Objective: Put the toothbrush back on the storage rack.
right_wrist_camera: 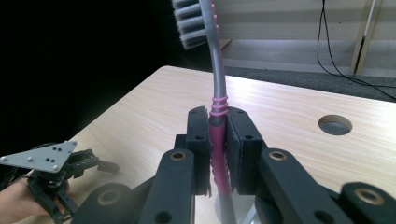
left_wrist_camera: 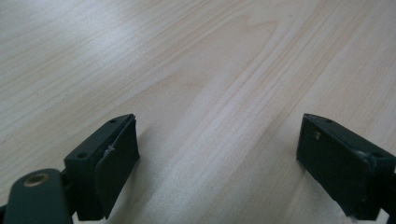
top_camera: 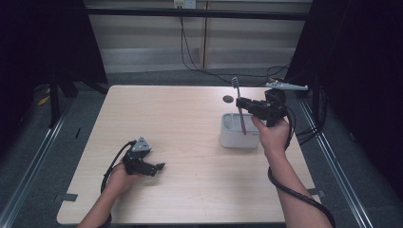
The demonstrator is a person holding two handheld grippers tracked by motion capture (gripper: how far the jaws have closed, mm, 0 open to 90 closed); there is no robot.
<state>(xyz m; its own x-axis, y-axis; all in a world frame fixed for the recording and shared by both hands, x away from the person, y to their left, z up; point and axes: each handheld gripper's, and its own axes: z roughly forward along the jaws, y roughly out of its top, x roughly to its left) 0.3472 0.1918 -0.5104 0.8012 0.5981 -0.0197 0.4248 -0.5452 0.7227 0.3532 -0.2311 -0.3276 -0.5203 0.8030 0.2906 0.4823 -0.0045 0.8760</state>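
Observation:
A toothbrush (top_camera: 240, 107) with a grey neck and pink handle stands nearly upright over a white rectangular holder (top_camera: 237, 130) at the table's right. My right gripper (top_camera: 243, 105) is shut on its handle, bristles up. In the right gripper view the two pads clamp the pink ribbed handle (right_wrist_camera: 218, 154), and the bristle head (right_wrist_camera: 191, 23) rises at the top. My left gripper (top_camera: 159, 167) rests low on the table at the front left, open, with nothing between its fingers. In the left gripper view its gripper (left_wrist_camera: 217, 163) shows jaws spread wide over bare wood.
The light wooden table (top_camera: 180, 123) has a round cable hole (top_camera: 228, 99) just behind the holder. Black cables hang along the back wall (top_camera: 190, 47). Dark curtains flank both sides, and metal rails run along the floor.

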